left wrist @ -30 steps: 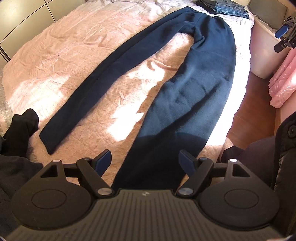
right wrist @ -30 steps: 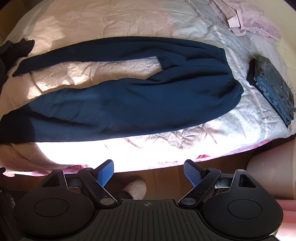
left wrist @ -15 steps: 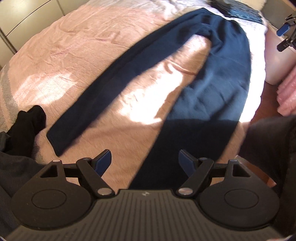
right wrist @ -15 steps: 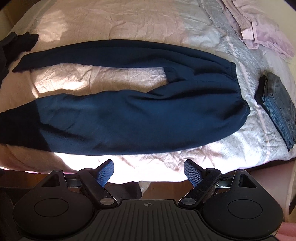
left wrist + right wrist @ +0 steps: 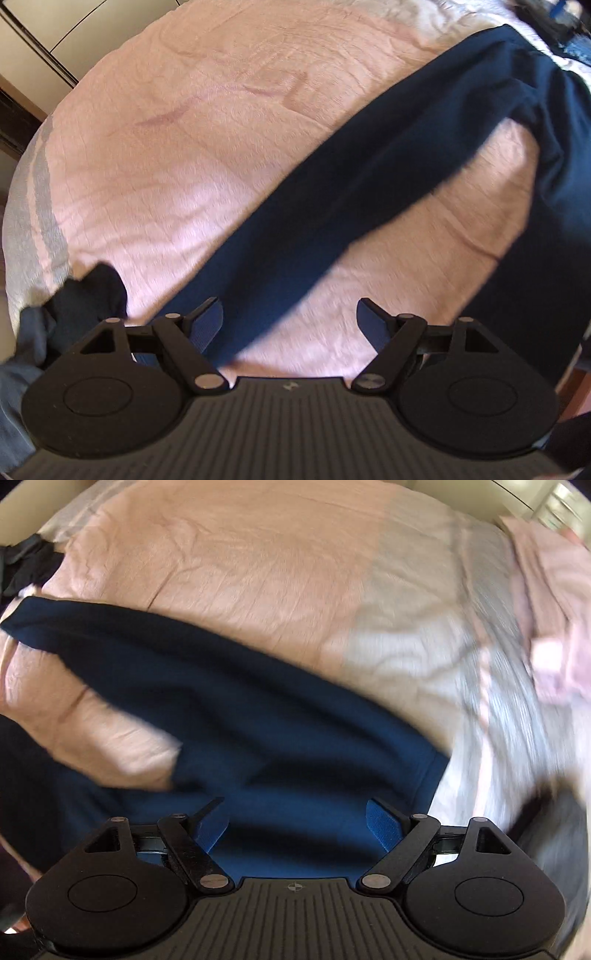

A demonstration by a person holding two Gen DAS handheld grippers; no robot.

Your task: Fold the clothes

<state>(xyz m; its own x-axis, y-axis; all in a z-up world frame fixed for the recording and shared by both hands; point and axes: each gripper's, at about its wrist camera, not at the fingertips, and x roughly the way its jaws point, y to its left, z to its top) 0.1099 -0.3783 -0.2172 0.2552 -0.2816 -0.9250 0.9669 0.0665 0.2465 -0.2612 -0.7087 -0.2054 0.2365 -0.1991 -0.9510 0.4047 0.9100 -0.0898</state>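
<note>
Dark navy sweatpants (image 5: 354,192) lie spread flat on a pink bedspread (image 5: 192,140), legs apart. In the left wrist view the far leg runs diagonally down to its cuff, which sits just ahead of my left gripper (image 5: 291,325); that gripper is open with nothing between its fingers. In the right wrist view the sweatpants (image 5: 258,731) fill the lower half, and my right gripper (image 5: 295,823) hovers open right over the waist and crotch area, close to the fabric. The waistband edge lies to the right of the right finger (image 5: 380,823).
A black garment (image 5: 88,291) lies bunched at the bed's left edge near the cuff. Pale pink clothes (image 5: 546,602) sit at the far right of the bed, and a dark folded item (image 5: 546,812) lies blurred beside the waistband. Cupboard doors (image 5: 74,33) stand behind the bed.
Both grippers have dropped and moved in over the bed: the left toward the far leg's cuff, the right onto the waist area. Both stay open. The sweatpants have not moved.
</note>
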